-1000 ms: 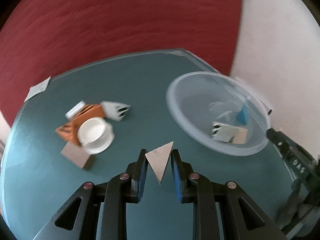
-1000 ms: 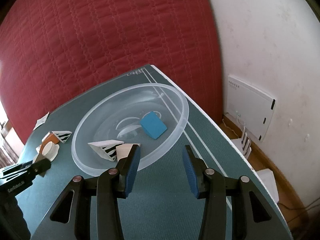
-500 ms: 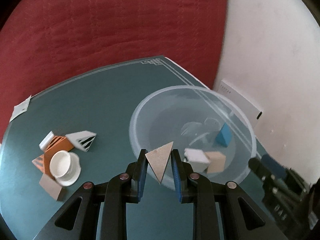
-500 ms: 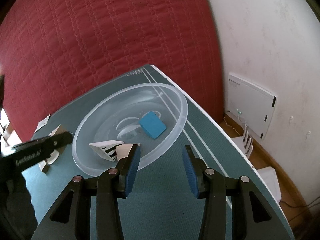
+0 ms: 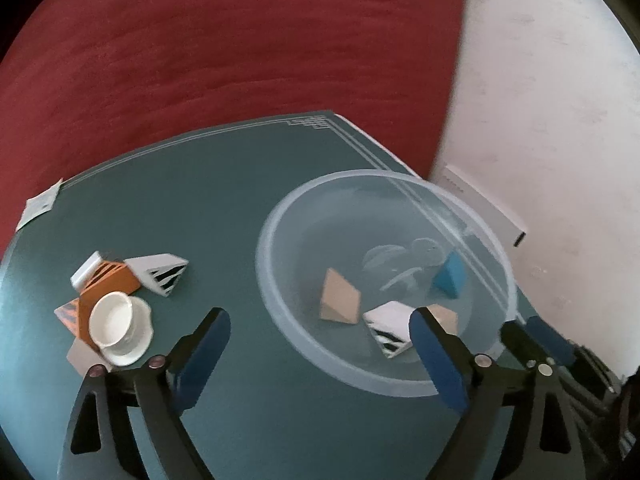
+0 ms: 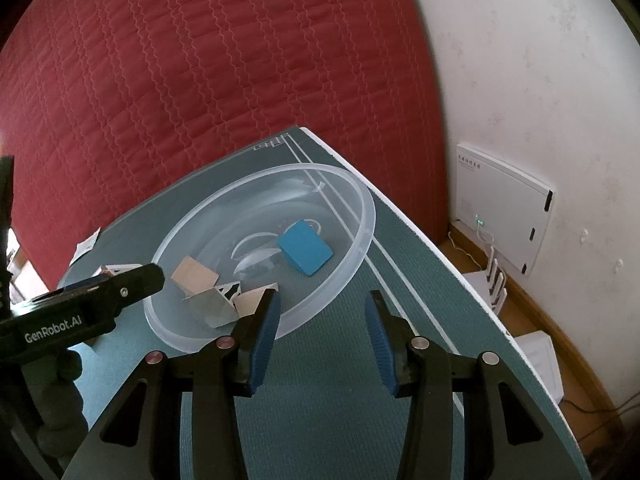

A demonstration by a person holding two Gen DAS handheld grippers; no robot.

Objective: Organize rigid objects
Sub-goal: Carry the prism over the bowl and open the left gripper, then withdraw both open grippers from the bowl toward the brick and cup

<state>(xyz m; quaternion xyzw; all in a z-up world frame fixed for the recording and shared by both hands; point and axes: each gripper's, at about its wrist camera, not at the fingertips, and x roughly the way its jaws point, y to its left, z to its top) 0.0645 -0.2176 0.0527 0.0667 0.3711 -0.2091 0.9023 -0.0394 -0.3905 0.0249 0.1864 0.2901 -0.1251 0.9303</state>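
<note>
My left gripper (image 5: 319,322) hangs over the near rim of the clear plastic bowl (image 5: 280,216). Its jaws are opening wide, with nothing pressed between the pads. A tan wedge (image 5: 340,298) lies loose in the bowl below them, beside a zebra-striped white wedge (image 5: 390,326), a second tan block (image 5: 444,316) and a blue block (image 5: 450,276). The right wrist view shows the same bowl (image 6: 360,200), tan wedge (image 6: 194,276) and blue block (image 6: 306,252). My right gripper (image 6: 323,304) stands open and empty just short of the bowl's rim.
On the green table's left stand a white cup on a saucer (image 5: 114,320), orange striped blocks (image 5: 108,284), a striped white wedge (image 5: 160,272) and a grey block (image 5: 82,356). A paper slip (image 5: 40,208) lies at the far left corner. The table edge (image 6: 460,276) drops off on the right.
The left gripper carried the tan wedge from the table's middle across to the bowl, then opened; the wedge now lies inside the bowl. The right gripper has not moved.
</note>
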